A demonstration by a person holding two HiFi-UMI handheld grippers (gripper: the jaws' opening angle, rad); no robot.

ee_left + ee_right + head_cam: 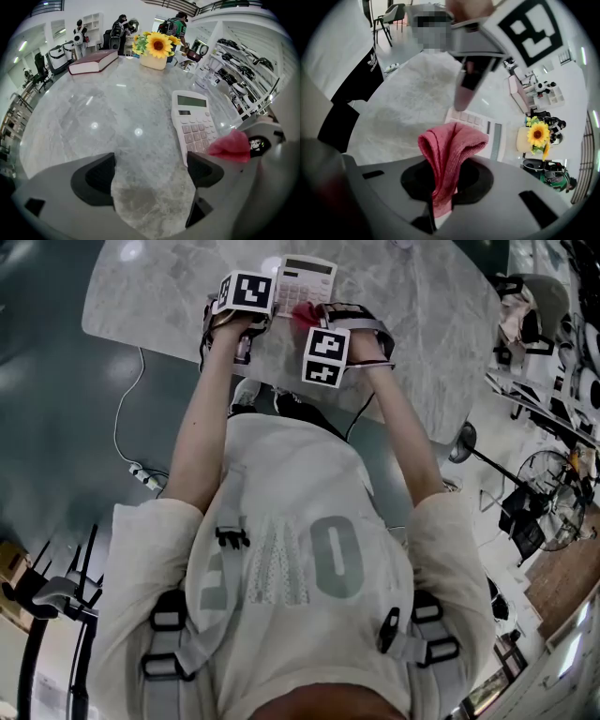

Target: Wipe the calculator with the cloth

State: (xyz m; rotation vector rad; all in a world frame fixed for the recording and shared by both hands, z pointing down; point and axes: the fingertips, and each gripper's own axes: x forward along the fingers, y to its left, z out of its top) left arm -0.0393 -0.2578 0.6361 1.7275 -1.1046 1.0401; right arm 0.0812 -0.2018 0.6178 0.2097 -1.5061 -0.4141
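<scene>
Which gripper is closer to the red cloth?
Right. The right gripper is shut on the cloth, holding it by the calculator. The left gripper is open over bare table, to the cloth's left.

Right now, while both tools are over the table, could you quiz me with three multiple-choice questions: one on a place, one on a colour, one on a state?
1. Where does the book lie?
A. at the far end of the table, near the flowers
B. on a chair
C. on the floor

2. What colour is the cloth?
A. blue
B. pinkish red
C. white

3. What state is the left gripper in?
A. open and empty
B. shut on the cloth
C. shut on a pen

Answers:
1 A: the left gripper view shows it flat on the far tabletop, just left of the flowers.
2 B: the right gripper pinches it, and it shows pinkish red.
3 A: its fingers stand apart with only bare table between them, beside the calculator.
</scene>
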